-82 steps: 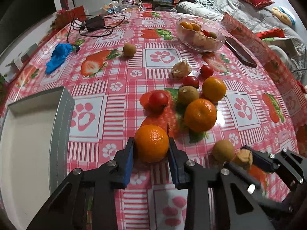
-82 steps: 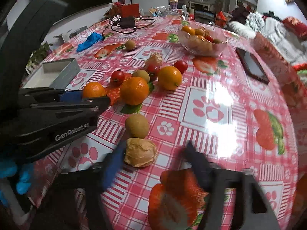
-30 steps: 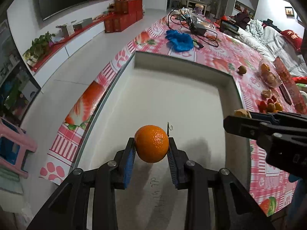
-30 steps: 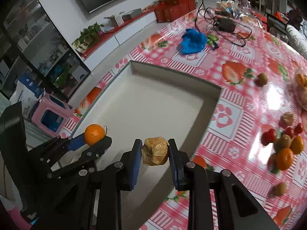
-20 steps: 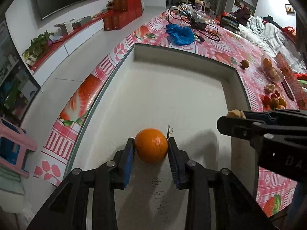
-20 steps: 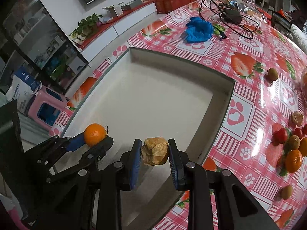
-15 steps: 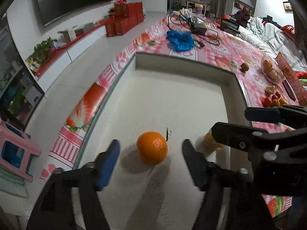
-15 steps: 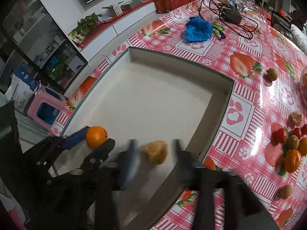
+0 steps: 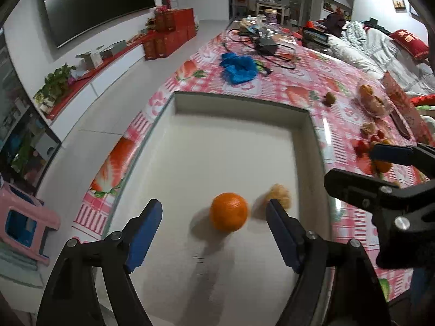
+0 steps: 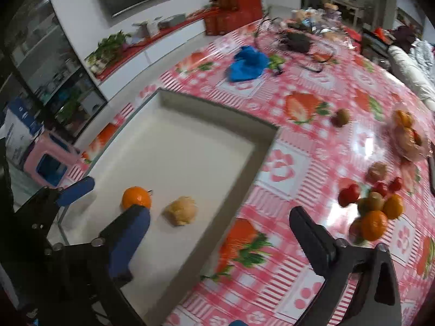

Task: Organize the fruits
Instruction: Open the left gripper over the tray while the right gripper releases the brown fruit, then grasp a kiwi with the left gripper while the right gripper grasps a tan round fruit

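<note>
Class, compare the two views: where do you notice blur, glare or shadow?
Left wrist view: the orange is fairly sharp and casts a soft shadow on the tray; the husked fruit is smeared. Right wrist view: the fruit pile is blurred, and glare whitens the tablecloth.

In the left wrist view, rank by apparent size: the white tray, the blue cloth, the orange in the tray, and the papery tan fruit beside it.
1. White tray, by far the largest.
2. Blue cloth, though it lies farther from the camera, so it may truly be bigger than it looks.
3. Orange.
4. Tan fruit, slightly smaller and blurred.
</note>
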The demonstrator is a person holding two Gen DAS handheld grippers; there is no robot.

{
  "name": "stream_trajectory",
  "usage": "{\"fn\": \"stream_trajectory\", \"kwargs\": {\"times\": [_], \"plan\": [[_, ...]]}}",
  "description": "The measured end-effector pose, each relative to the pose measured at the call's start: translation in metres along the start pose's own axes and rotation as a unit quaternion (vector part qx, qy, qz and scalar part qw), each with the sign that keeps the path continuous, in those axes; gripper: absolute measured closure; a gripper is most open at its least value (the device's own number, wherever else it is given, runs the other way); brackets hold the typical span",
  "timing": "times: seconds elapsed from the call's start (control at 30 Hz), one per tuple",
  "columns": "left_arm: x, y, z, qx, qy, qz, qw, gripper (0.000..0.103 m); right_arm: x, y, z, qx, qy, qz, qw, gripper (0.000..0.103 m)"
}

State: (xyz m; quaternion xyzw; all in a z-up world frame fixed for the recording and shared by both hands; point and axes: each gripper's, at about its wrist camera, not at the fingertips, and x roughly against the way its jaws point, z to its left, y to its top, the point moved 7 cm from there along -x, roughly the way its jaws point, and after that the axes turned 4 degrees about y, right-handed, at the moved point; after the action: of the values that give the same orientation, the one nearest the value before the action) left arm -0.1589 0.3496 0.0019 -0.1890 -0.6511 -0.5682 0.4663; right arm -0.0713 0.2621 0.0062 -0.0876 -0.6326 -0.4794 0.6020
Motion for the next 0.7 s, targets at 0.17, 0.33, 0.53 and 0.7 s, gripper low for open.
{"fn": "stream_trajectory", "kwargs": {"times": [0.17, 0.33, 0.53, 0.7], "plan": [[0.017, 0.013, -0.027, -0.02, -0.034, -0.005, 0.9992, 0.021, 0.022, -0.009, -0.03, -0.01, -0.021, -0.019, 1.0, 0.0], [0.034, 0.036, -0.066, -0.048, -0.074, -0.007, 0.9961, 0.021, 0.042, -0.027, -0.091, -0.067, -0.048, -0.025, 0.996, 0.0], [0.051, 0.085, -0.115, -0.074, -0.101, -0.025, 0.9918, 0.021, 0.062, -0.063, -0.184, -0.163, -0.093, -0.023, 0.982, 0.0], [0.026, 0.128, -0.156, -0.081, -0.104, -0.016, 0.9912, 0.021, 0.069, -0.099, -0.247, -0.209, -0.137, -0.009, 0.968, 0.0]]}}
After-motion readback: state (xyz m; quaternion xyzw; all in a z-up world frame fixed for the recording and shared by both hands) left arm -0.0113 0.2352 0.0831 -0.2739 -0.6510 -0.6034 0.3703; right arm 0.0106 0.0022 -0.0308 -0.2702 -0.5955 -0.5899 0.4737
